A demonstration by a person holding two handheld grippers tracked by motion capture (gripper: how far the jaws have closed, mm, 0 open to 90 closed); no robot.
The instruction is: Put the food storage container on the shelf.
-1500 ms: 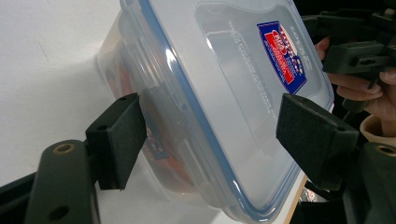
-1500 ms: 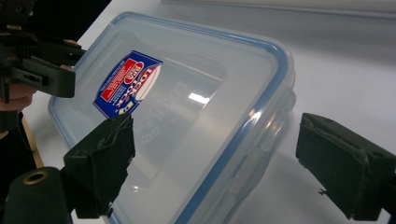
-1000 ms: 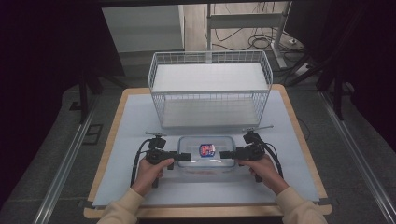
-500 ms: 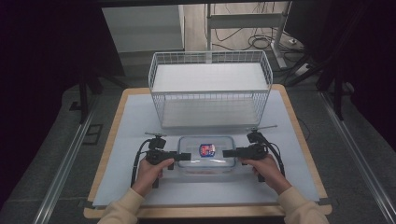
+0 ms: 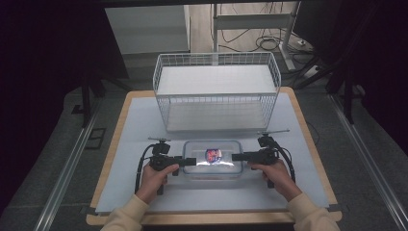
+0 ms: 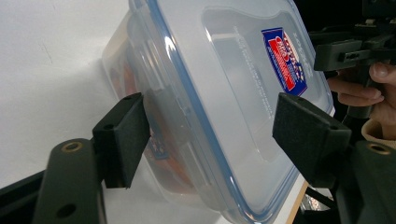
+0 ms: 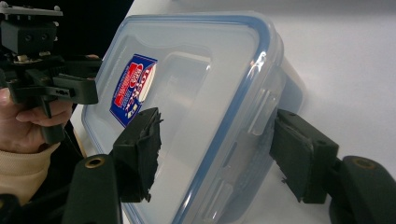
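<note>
A clear plastic container (image 5: 211,166) with a blue-rimmed lid and a red and blue label lies flat on the mat, front centre. My left gripper (image 5: 190,161) is at its left end. In the left gripper view, one pad (image 6: 123,135) lies against the container (image 6: 224,93) wall and the other over the lid, so my left gripper (image 6: 212,135) is shut on it. My right gripper (image 5: 238,157) is at the right end. Its jaws have just been closing on the container (image 7: 201,84). My right gripper (image 7: 217,156) now has one pad on the lid and one at the latch side.
A white wire basket (image 5: 216,103) stands behind the container, at the back of the light mat (image 5: 139,130) on a wooden table. A person's hands hold both grippers from the front edge. Dark floor and cables lie beyond the table.
The right hand has shifted slightly at the container's right end. The left hand and the container have kept still.
</note>
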